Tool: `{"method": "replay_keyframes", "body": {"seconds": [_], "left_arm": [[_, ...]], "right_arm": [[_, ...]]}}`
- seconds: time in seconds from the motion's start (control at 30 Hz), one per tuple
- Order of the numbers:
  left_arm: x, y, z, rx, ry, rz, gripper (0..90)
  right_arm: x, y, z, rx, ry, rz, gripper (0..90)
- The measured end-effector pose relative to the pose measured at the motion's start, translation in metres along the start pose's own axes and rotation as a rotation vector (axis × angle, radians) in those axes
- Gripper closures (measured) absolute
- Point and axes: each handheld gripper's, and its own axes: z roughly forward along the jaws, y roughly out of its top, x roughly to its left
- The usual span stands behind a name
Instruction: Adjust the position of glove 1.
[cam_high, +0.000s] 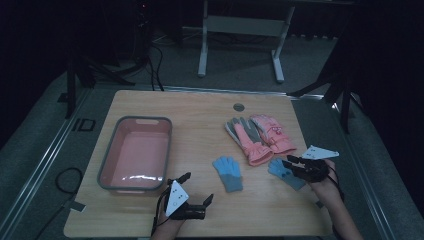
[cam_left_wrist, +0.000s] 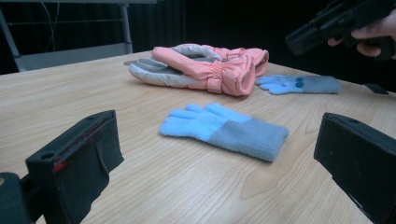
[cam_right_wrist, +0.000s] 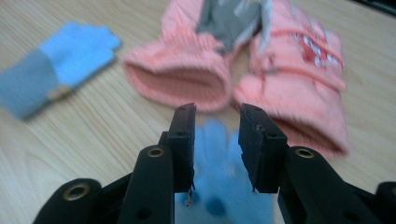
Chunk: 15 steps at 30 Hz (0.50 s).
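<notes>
Wooden table (cam_high: 200, 120), light top. Pink basin with grey rim (cam_high: 107, 157) at table's left, upright. Pair of pink-and-grey ski gloves (cam_high: 257, 135) right of centre, lying side by side, touching. Blue knit glove (cam_high: 228, 172) flat near front, between grippers. Second blue knit glove (cam_high: 285, 172) just below ski gloves. Right gripper (cam_right_wrist: 217, 140) above it, jaws partly open, narrow gap, gripping nothing. Left gripper (cam_high: 197, 189) low at front edge beside basin, jaws spread wide, empty.
</notes>
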Motion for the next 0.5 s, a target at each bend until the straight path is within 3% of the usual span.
{"method": "replay_keyframes", "body": {"seconds": [0.2, 0.33, 0.37, 0.5], "left_arm": [[0.000, 0.000, 0.000, 0.001, 0.001, 0.003, 0.7], [0.000, 0.000, 0.000, 0.002, 0.001, 0.001, 0.7], [0.000, 0.000, 0.000, 0.002, 0.000, 0.001, 0.7], [0.000, 0.000, 0.000, 0.004, 0.000, 0.000, 0.7]], "right_arm": [[-0.007, -0.026, 0.013, 0.055, 0.051, 0.046, 63.6], [-0.009, -0.035, 0.022, 0.096, 0.036, 0.045, 63.3], [-0.013, -0.041, 0.027, 0.086, 0.039, 0.075, 64.1], [-0.009, -0.045, 0.028, 0.056, 0.011, 0.125, 83.2]]}}
